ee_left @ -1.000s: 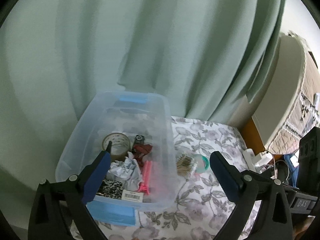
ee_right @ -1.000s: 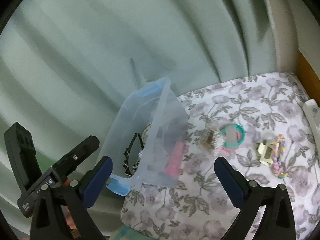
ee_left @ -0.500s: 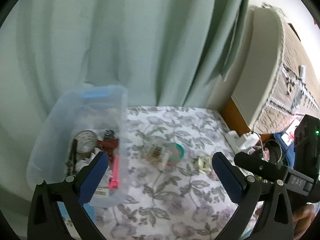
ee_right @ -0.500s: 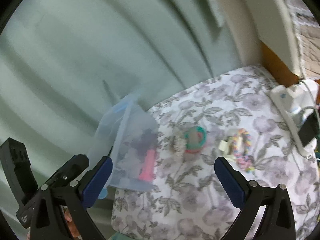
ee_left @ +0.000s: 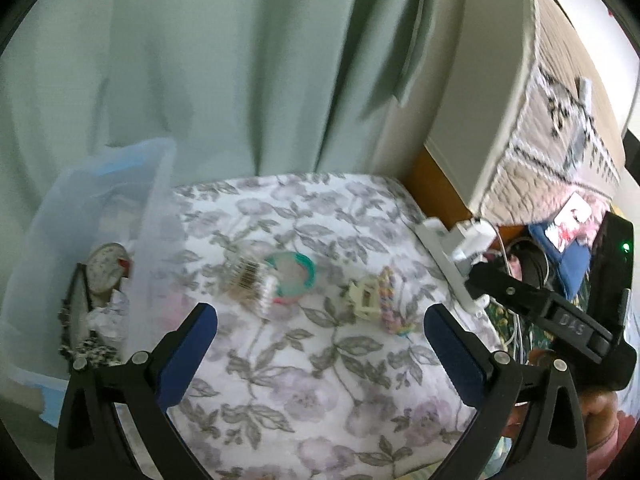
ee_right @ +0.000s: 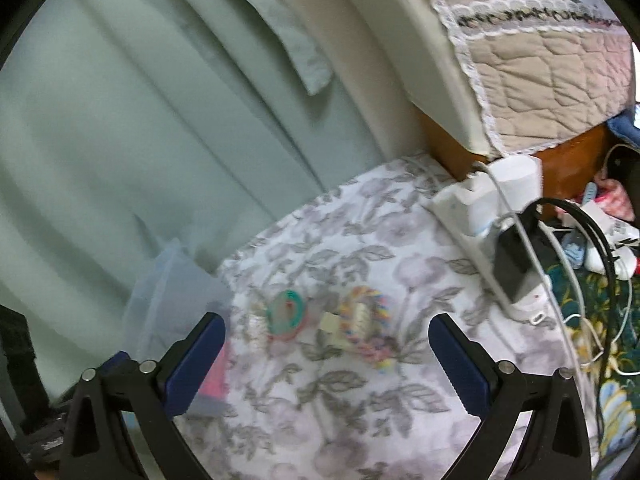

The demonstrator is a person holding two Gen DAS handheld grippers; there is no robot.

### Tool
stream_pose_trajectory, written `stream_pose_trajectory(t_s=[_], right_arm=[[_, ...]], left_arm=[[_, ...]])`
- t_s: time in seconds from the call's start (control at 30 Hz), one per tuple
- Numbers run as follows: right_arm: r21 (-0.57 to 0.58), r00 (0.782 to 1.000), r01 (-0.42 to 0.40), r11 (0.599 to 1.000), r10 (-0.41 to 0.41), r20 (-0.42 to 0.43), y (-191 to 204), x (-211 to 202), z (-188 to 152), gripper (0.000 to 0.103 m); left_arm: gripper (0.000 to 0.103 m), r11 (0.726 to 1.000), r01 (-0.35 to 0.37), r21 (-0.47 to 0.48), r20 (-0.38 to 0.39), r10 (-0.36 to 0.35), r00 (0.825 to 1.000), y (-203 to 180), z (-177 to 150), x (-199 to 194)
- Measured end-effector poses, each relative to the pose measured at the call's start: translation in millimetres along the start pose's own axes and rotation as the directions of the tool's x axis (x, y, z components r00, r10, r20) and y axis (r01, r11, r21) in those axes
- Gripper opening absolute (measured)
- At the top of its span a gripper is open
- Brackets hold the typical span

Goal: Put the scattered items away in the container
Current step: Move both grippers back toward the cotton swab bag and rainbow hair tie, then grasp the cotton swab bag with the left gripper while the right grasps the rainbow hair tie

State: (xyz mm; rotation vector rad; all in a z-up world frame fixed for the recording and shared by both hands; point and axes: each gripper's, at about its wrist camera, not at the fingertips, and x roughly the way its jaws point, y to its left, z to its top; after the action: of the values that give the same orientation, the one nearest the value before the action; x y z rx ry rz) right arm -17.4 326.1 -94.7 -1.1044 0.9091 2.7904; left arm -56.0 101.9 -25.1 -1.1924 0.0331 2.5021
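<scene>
Both your grippers hang spread and empty above the floral cloth point(ee_left: 304, 384): the left gripper point(ee_left: 320, 340) faces the loose items, the right gripper point(ee_right: 326, 354) looks at them from further right. Go for the cream claw clip point(ee_left: 362, 300) first; it lies touching the rainbow braided band point(ee_left: 394, 308), so come down across its narrow body and close only on hard plastic, or the soft braid will drag along. The teal ring point(ee_left: 294, 278) and the clear, bristly-looking piece point(ee_left: 252, 280) beside it (too blurred to name) sit nearer the translucent blue-rimmed bin point(ee_left: 158, 216), which stands at the cloth's left edge, already holding a tape roll point(ee_left: 105, 266) and crumpled paper point(ee_left: 110, 316).
</scene>
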Motion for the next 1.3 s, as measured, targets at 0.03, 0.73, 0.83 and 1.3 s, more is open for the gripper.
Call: stream_pose_trajectory(t_s=[0.03, 0.73, 0.83, 1.3], right_arm=[[0.002, 1.000, 0.001, 1.000, -0.001, -0.017, -3, 3, -1, 0.103], [0.050, 0.978, -0.005, 0.999, 0.015, -0.210, -35, 67, -19, 0.086], [0.043, 0.976, -0.005, 0.999, 0.015, -0.215, -34, 75, -18, 0.083], [0.038, 0.964, 0.014, 0.999, -0.003, -0.265, -31, 116, -11, 0.075]], left_arm=[[0.103, 1.000, 0.006, 0.010, -0.015, -0.006, 1.000, -4, -2, 5], [0.102, 0.992, -0.106, 0.061, -0.136, 0.114, 0.984, 3, -3, 85], [0.101, 0.992, -0.116, 0.045, -0.139, 0.121, 0.983, 11, 1, 95], [0.080, 0.985, -0.171, -0.021, -0.193, 0.164, 0.967, 38, 8, 147]])
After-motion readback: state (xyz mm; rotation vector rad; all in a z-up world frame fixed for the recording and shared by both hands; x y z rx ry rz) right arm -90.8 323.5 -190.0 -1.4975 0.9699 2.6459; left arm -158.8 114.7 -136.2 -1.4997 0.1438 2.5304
